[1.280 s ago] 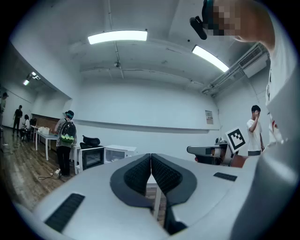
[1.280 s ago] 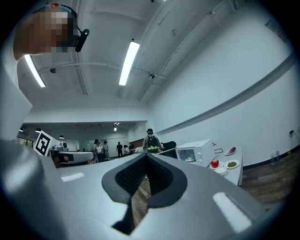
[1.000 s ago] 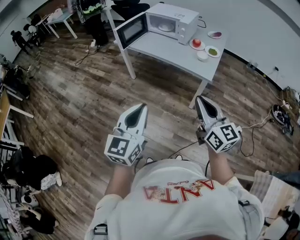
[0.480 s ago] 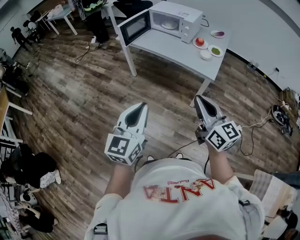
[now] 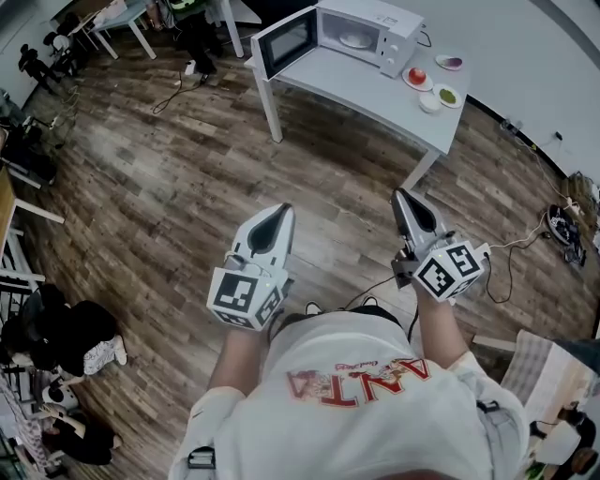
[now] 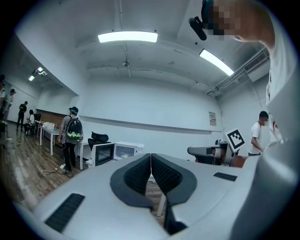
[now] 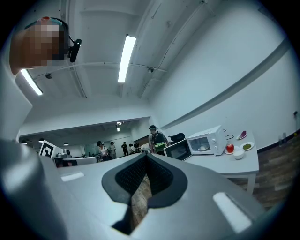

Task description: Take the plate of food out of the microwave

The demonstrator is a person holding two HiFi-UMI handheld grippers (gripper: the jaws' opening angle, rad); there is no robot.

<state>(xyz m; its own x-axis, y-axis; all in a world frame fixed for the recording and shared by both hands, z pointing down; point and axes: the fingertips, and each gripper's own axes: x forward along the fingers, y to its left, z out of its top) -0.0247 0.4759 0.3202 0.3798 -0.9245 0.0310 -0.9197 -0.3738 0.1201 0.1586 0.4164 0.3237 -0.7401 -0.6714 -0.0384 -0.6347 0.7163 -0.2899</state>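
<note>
Two empty grippers, plate of food (image 5: 353, 40) untouched inside the microwave (image 5: 380, 26).
You held the left gripper (image 5: 275, 217) and the right gripper (image 5: 403, 199) over the wood floor (image 5: 169, 178), each with jaws clenched together on nothing, well apart from the white table (image 5: 366, 89) bearing the open-doored microwave.

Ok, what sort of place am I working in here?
Probably a lab or open office: the microwave sits on a plain white table, cables trail over the floor, and people stand around beyond.
</note>
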